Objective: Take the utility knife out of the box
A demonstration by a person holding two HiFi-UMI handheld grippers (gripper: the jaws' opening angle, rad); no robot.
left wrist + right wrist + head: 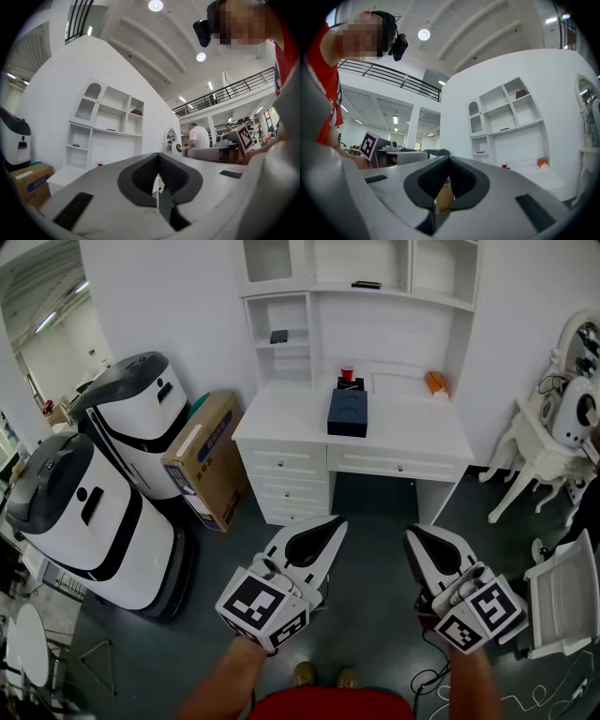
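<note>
A dark blue box lies on the white desk at the far side of the room, its lid down. No utility knife shows in any view. My left gripper and my right gripper hover side by side over the dark floor, well short of the desk and pointing toward it. Both are shut with nothing held. In the left gripper view the jaws meet at the left gripper's tip. The right gripper's tip is likewise shut in the right gripper view.
A red cup and an orange object sit behind the box. A cardboard carton and two white machines stand left of the desk. A white chair and a white stand are at the right.
</note>
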